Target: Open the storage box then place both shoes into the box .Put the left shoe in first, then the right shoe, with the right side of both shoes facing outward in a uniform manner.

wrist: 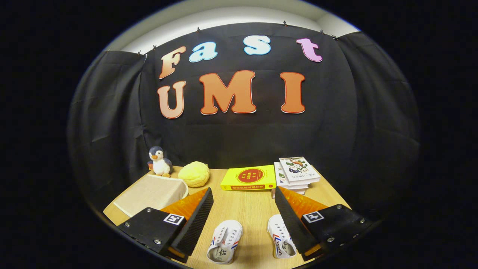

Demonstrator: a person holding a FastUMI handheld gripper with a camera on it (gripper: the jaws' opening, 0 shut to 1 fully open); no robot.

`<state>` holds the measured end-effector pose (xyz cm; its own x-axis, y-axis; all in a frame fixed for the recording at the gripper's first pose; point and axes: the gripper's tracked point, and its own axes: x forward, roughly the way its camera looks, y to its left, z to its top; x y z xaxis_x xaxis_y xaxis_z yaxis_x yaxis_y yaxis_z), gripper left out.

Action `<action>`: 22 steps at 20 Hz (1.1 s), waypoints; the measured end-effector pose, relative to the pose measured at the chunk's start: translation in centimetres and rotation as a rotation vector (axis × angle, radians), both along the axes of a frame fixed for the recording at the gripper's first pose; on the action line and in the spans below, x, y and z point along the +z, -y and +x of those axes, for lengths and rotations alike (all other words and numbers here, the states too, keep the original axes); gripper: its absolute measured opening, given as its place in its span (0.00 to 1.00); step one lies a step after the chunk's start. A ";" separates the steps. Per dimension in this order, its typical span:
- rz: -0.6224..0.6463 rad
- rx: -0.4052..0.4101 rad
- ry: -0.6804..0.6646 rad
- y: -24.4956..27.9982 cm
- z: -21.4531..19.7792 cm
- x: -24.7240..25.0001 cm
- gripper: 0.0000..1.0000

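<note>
In the gripper view we hold the hand-held gripper (pixel 241 220) spread wide and empty above the tabletop (pixel 246 203), likely lining up a start. The storage box (pixel 153 193), lid on, lies beyond the left finger; both shoes (pixel 225 241) sit just right of the box, between the fingers.

Little can be read here. Each claw (pixel 243 194) finger block carries a small square black-and-white marker; the fingers stand wide apart, gripping nothing. The right shoe (pixel 281 241) shows dark lettering along its side, too small to make out, and the left shoe (pixel 224 243) has print on its insole, likewise illegible. The yellow book (pixel 248 177) bears a red round emblem with unreadable characters. The top book (pixel 298 169) of the stack has a title too small to read.
</note>
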<state>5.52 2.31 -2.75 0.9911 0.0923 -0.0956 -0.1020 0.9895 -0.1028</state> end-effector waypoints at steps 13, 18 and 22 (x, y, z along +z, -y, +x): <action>0.460 0.348 -0.431 -9.9 2.4 -9.5 0.99; 0.647 0.499 -0.645 -14.5 3.7 -13.8 0.98; 0.736 0.559 -0.763 -17.5 3.9 -16.4 0.98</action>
<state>9.39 19.76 -19.13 0.5071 0.7712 -0.3848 -0.3254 0.5847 0.7431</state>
